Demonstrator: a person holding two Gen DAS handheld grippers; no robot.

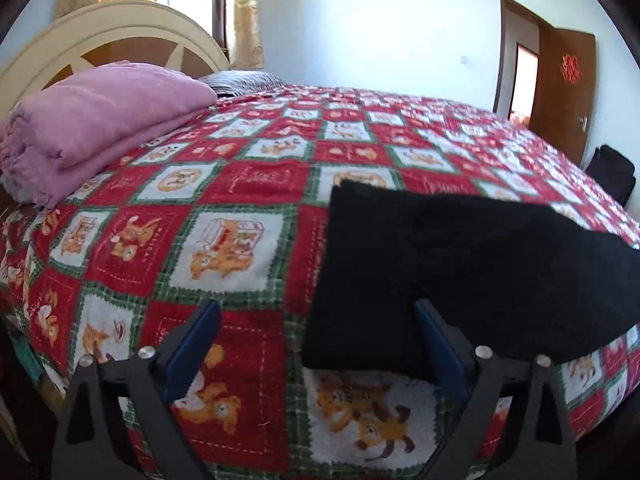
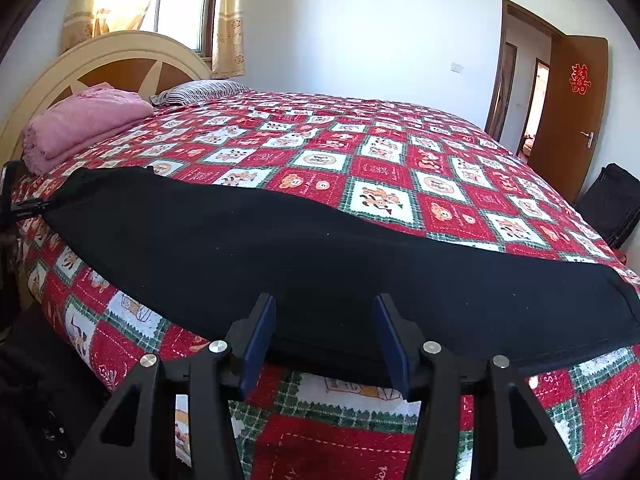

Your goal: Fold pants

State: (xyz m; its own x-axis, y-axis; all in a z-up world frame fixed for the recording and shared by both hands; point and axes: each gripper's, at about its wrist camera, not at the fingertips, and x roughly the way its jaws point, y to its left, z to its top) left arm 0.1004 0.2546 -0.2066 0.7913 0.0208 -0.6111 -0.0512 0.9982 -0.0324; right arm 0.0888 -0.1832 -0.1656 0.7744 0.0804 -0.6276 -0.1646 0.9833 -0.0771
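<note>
The bed takes up most of both views, covered by a red, white and green patchwork quilt printed with little bears. Along its near edge lie the black pants, flat and apparently already doubled into a long band. The long axis runs side to side across the right wrist view, parallel to the edge of the bed, from a narrower end near the headboard to a hemmed end at the far right.

That axis is what the next fold turns on — each end needs a hold. The right hand-held gripper sits at the near long edge, about midway along the band; its jaws stand half open with the cloth's edge between them, and I cannot tell whether the pads actually press it. The left hand-held gripper is at the band's left end, jaws spread about as wide as they go and holding nothing: one finger lies over the black cloth, the other over bare quilt, so the corner lies just ahead and toward its right finger. The left hand is the nearer one to that end.

Smaller things: a folded pink blanket and a striped pillow by the headboard, a curtained window behind, an open brown door with a red paper emblem, and a dark bag on the floor beyond the bed.
</note>
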